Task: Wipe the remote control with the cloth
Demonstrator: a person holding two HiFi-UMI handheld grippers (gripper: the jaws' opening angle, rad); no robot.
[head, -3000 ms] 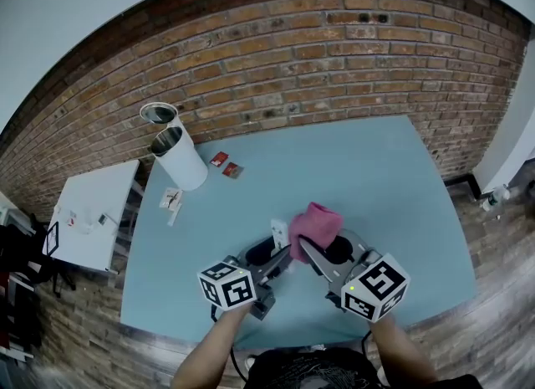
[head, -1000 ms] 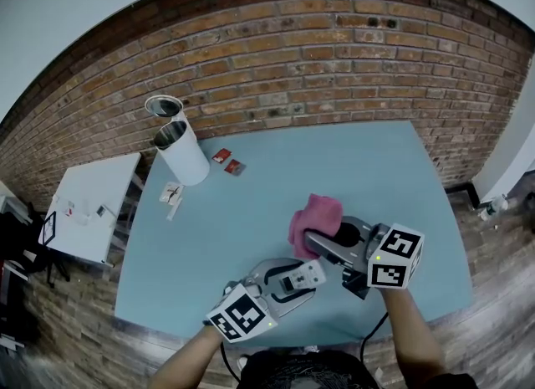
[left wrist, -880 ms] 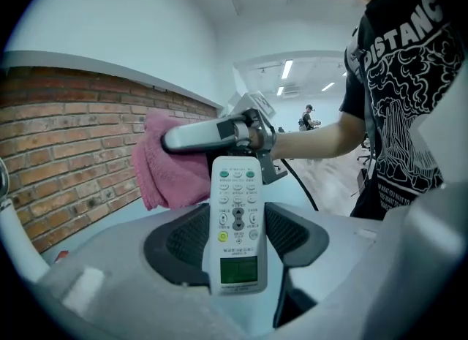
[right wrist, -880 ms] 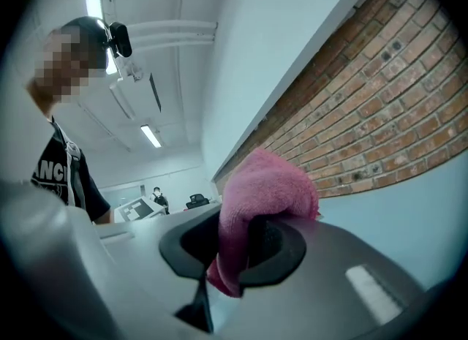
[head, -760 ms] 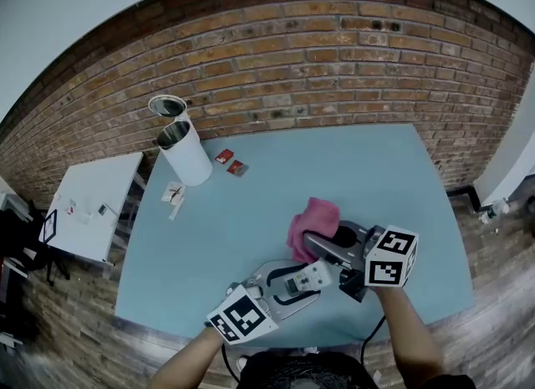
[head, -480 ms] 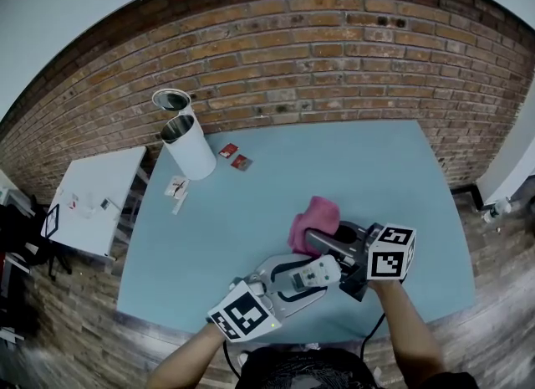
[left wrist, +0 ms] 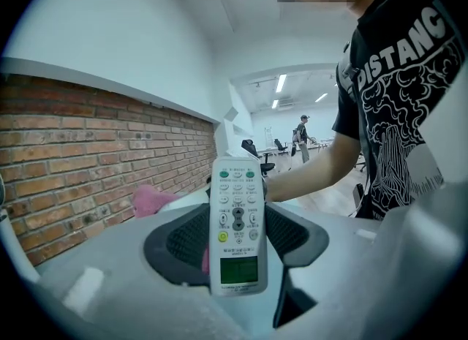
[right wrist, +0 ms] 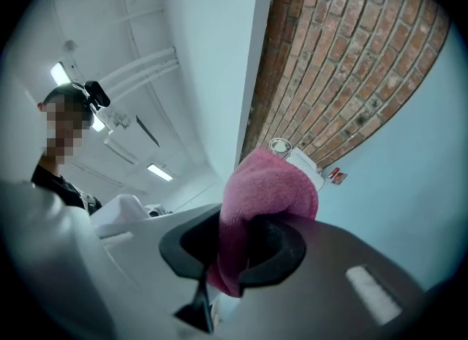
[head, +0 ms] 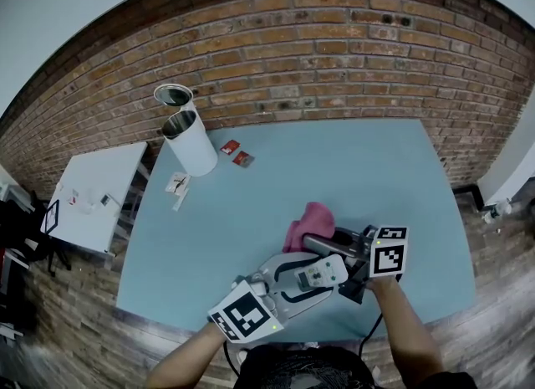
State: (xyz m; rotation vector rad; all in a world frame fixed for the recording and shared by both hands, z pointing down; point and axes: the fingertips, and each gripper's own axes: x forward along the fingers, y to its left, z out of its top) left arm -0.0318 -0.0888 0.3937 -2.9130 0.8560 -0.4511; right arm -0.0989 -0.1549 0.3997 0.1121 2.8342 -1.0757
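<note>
Red-brown brick wall (head: 334, 53) closes the far side of the pale blue table (head: 393, 170). At the table's far left corner stands the tall white cylinder container (head: 194, 149), which serves as the mark for places.

Well to the right of this container and much nearer to you, over the near part of the table, your left gripper (left wrist: 238, 249) has both jaws pressed on the long side edges of the slim white plastic remote control (left wrist: 237, 214). The remote is therefore held in the air, not lying on the table. Farther right from the container, the fluffy pink cloth (right wrist: 269, 181) is pinched between the closed jaws of your right gripper (right wrist: 245, 251), and a folded lump of it stands out beyond the tips. In the head view the cloth is just beside the remote; whether they touch cannot be told.

To wipe well, it seems best to lay this free lump flat on the button face and stroke along the length, from the free end toward the jaws. Press lightly, because only the side edges are held and the remote could swivel or slip. The part under the jaws will probably need a new hold.

The remote's long axis runs along the left gripper's own line, away from the container's side. Its end with green buttons points forward toward the cloth, its display end sits back by the gripper body, and its button face looks up at you.
</note>
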